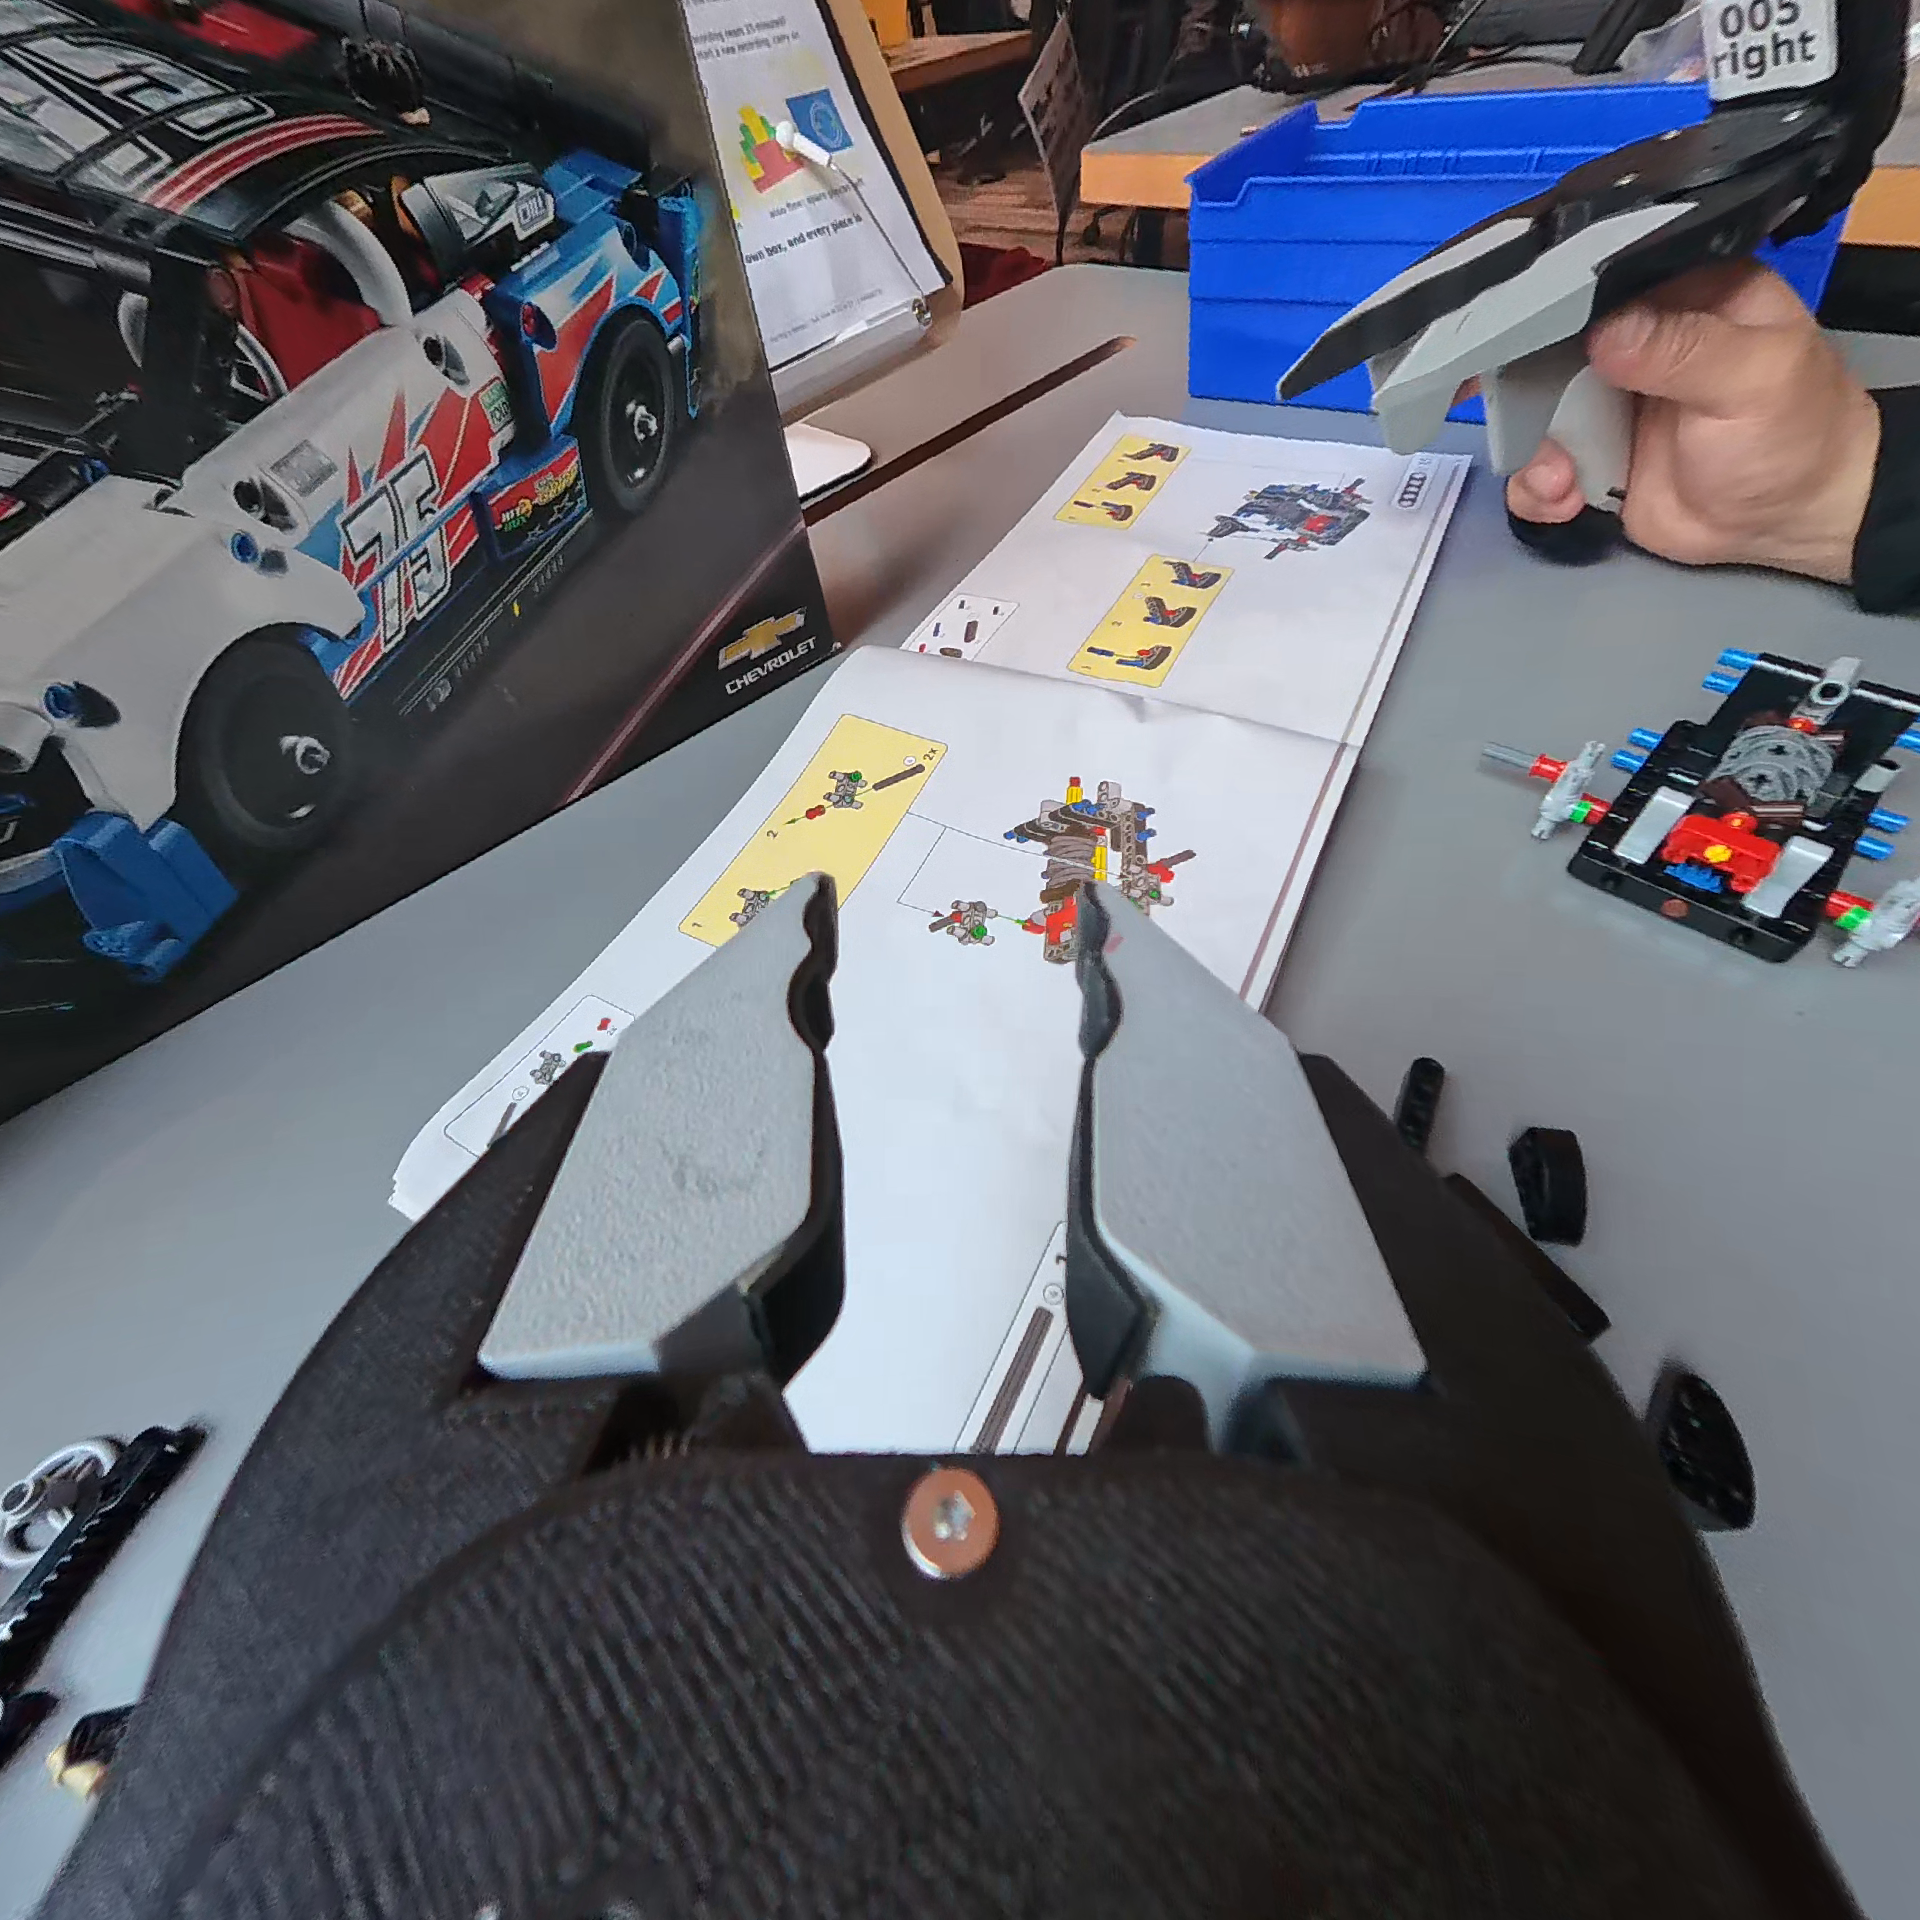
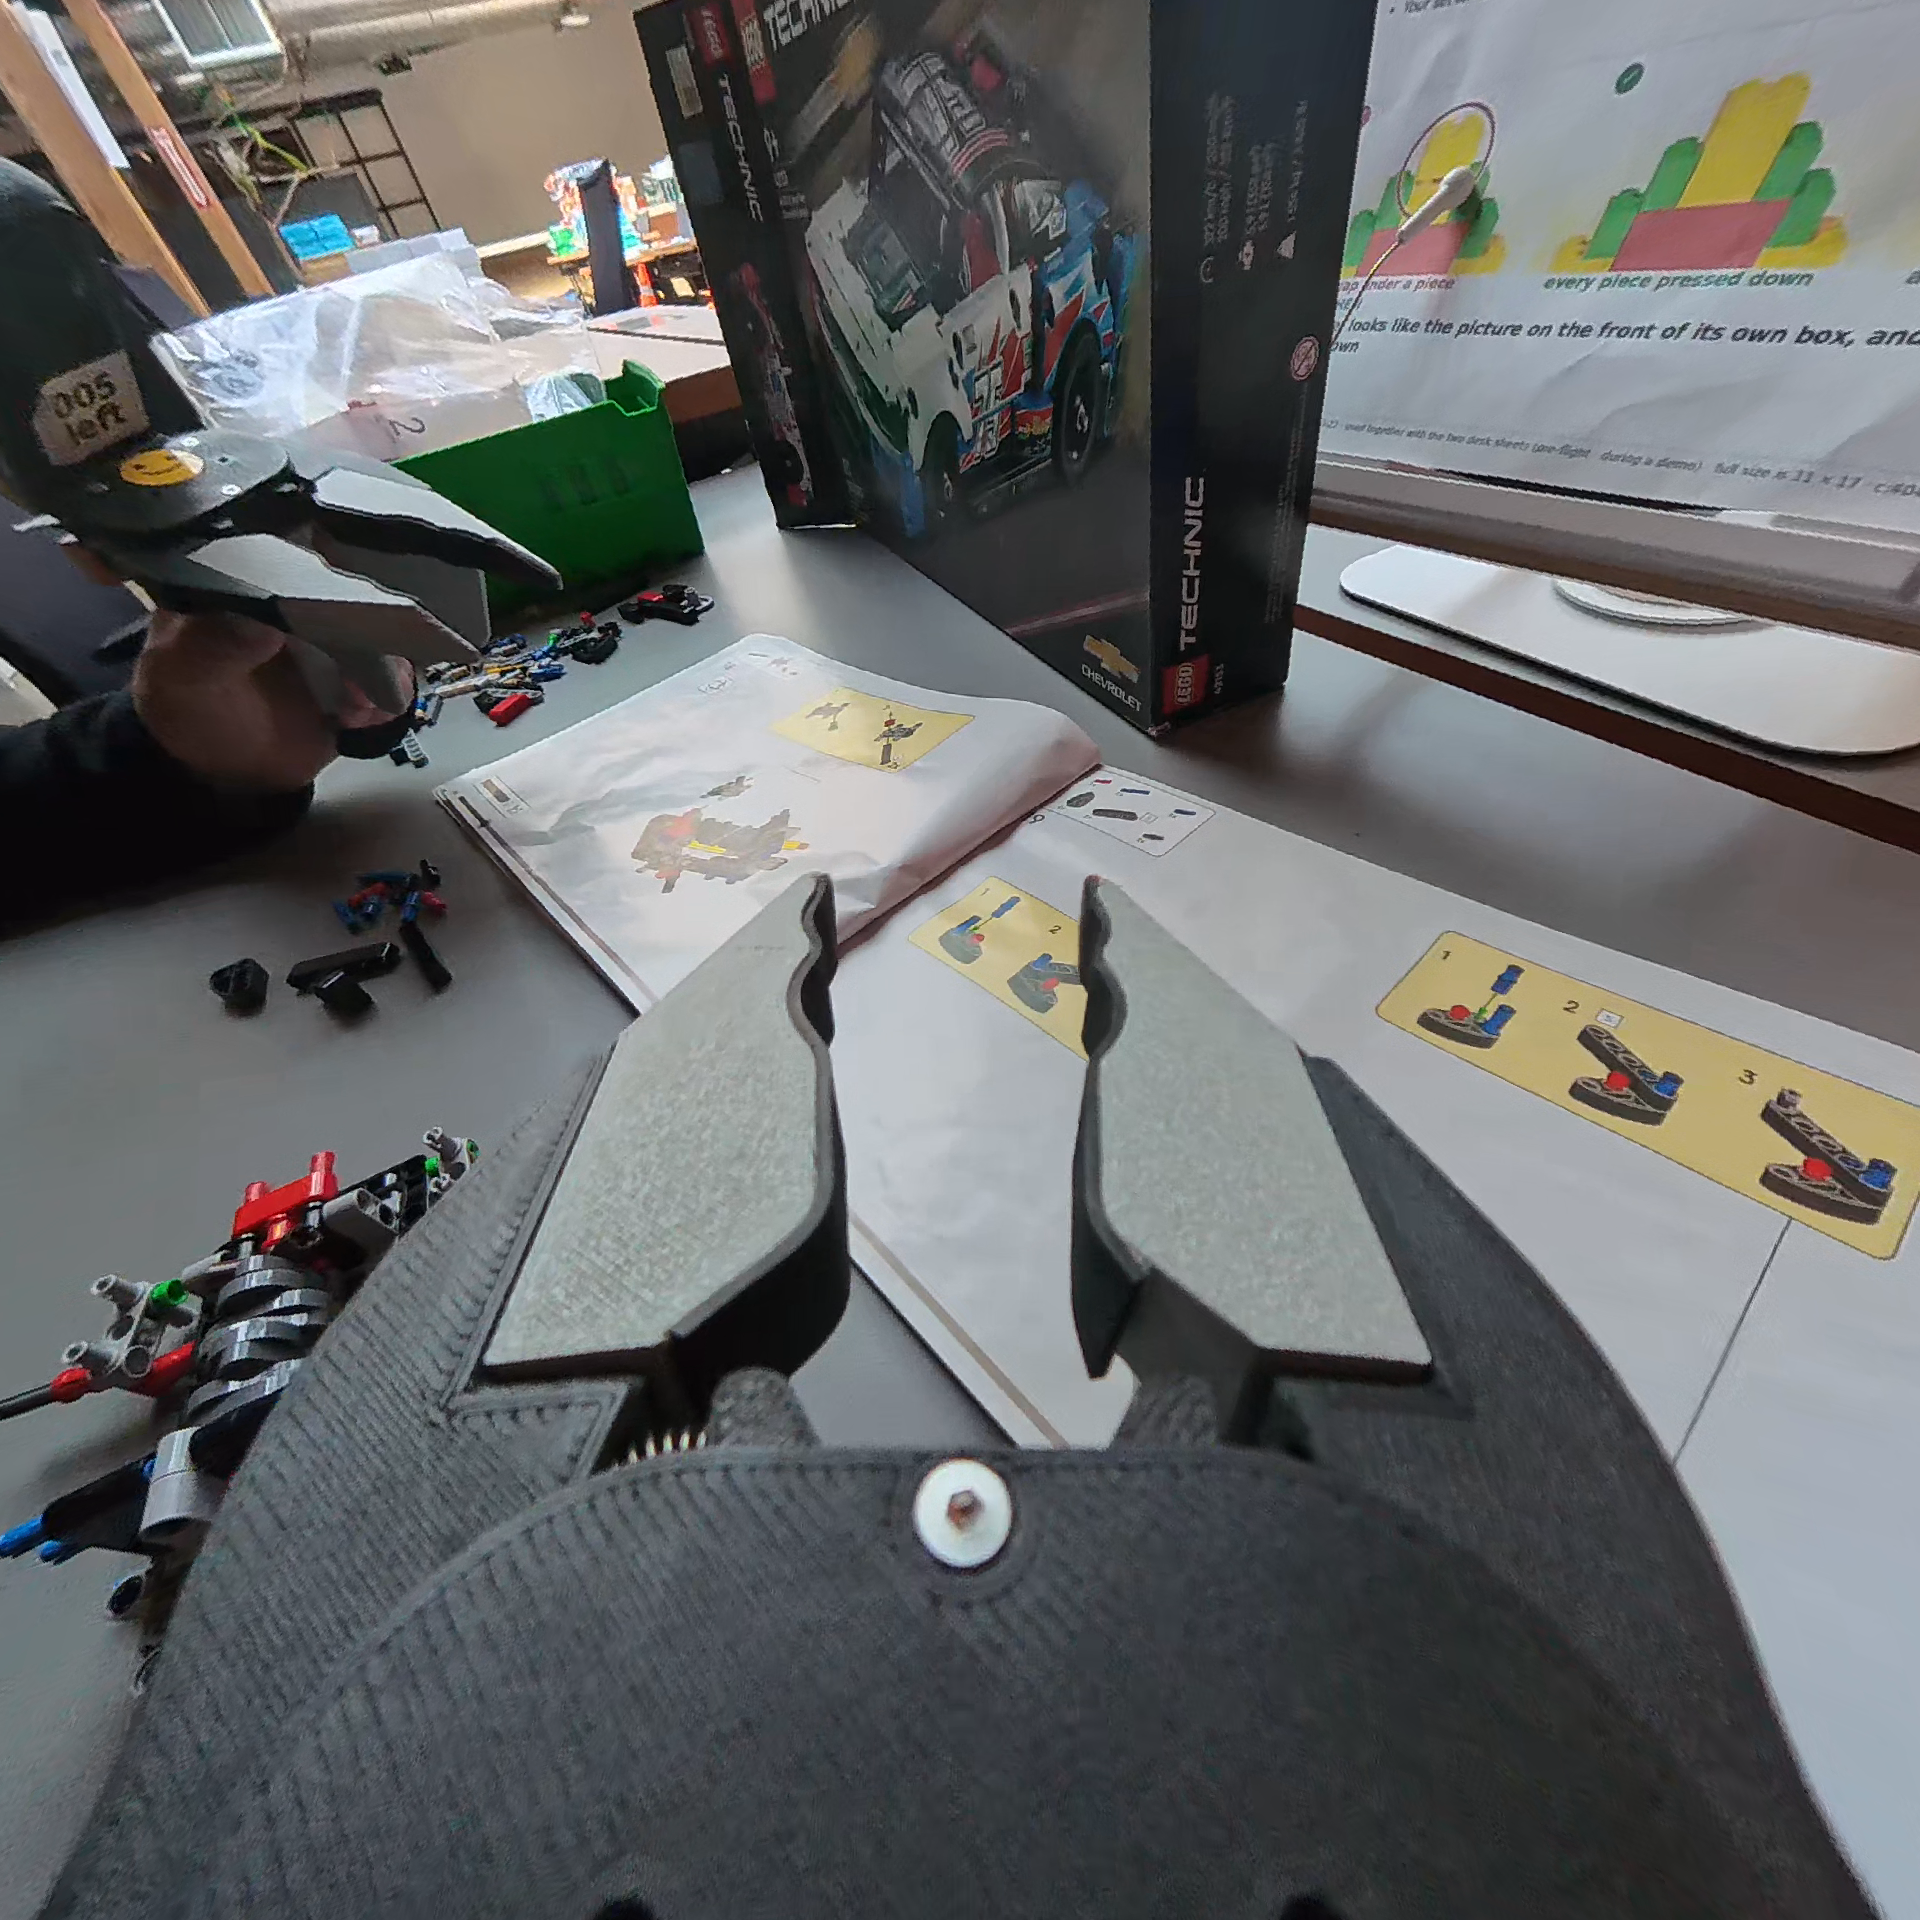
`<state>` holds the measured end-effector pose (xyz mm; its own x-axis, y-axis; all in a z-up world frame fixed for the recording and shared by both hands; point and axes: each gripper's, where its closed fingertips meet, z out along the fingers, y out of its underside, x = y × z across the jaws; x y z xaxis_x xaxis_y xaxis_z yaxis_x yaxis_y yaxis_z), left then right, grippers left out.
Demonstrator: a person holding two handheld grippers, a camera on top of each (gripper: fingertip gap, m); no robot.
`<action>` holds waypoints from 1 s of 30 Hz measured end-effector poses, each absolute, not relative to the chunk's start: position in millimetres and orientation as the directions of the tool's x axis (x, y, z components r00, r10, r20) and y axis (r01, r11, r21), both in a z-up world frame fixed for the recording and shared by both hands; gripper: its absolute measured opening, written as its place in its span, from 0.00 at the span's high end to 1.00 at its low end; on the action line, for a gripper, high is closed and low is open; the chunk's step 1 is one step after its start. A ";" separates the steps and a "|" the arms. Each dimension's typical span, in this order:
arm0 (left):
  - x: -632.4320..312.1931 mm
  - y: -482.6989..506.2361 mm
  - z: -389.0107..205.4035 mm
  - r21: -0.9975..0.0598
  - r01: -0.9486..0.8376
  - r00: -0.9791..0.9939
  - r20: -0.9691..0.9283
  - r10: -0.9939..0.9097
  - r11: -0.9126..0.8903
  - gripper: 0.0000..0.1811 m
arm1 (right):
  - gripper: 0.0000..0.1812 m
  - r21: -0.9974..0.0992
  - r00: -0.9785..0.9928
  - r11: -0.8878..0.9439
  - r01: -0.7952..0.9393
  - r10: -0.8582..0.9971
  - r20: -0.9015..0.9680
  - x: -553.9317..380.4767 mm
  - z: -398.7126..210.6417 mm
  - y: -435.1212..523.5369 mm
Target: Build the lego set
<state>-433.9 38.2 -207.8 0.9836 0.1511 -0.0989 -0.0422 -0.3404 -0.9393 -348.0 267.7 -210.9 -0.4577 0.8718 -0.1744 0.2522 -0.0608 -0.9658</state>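
On the counter [image 1: 1558, 1195], both claws raised, nothing gripped.
Left wrist view: left claw [image 1: 956, 904] spread apart, empty, over open manual [image 1: 1039, 1039]; part-built chassis [image 1: 1745, 821] right of the manual; box [image 1: 364, 468] standing at left.
Right wrist view: right claw [image 2: 956, 904] spread apart, empty, over the manual; chassis low left; loose pieces [image 2: 364, 945] near it.

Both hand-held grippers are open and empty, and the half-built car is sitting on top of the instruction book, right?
Not quite. The half-built car sits on the bare grey table, beside the instruction book, as the left wrist view shows. The left hand-held gripper and right hand-held gripper are open and empty.
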 end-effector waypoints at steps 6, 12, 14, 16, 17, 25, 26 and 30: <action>-433.1 37.6 -202.8 -0.949 -0.039 0.984 -0.092 0.155 -0.314 0.75 | 0.75 -0.965 -0.450 -0.134 0.224 0.864 -0.225 -344.3 -202.8 274.8; -429.3 40.3 -208.1 -0.939 -0.053 0.984 -0.106 0.141 -0.339 0.75 | 0.75 -0.966 -0.463 -0.137 0.221 0.857 -0.227 -341.7 -201.1 271.0; -428.1 41.0 -209.9 -0.935 -0.061 0.984 -0.115 0.137 -0.348 0.74 | 0.75 -0.966 -0.470 -0.121 0.228 0.855 -0.218 -341.9 -202.6 267.7; -427.6 41.1 -209.2 -0.936 -0.069 0.983 -0.123 0.138 -0.346 0.74 | 0.75 -0.966 -0.478 -0.108 0.234 0.853 -0.211 -342.1 -204.2 264.8; -427.7 41.0 -209.4 -0.935 -0.068 0.983 -0.122 0.138 -0.347 0.73 | 0.75 -0.966 -0.481 -0.102 0.237 0.852 -0.208 -342.4 -205.2 263.8; -430.4 39.6 -209.3 -0.937 -0.052 0.984 -0.107 0.144 -0.345 0.72 | 0.76 -0.961 -0.481 -0.074 0.265 0.854 -0.198 -345.6 -212.9 266.0; -430.6 39.2 -209.0 -0.936 -0.058 0.982 -0.115 0.147 -0.347 0.72 | 0.76 -0.961 -0.482 -0.070 0.266 0.854 -0.196 -345.7 -213.2 265.5; -429.5 38.2 -208.0 -0.933 -0.083 0.979 -0.141 0.145 -0.351 0.73 | 0.76 -0.959 -0.491 -0.064 0.278 0.848 -0.198 -346.1 -215.4 262.3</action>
<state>-429.5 38.2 -208.0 0.9792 0.1454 -0.1413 -0.0825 -0.3510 -0.9327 -346.1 262.3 -215.4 -0.4906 0.8485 -0.1984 0.2777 -0.0635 -0.9586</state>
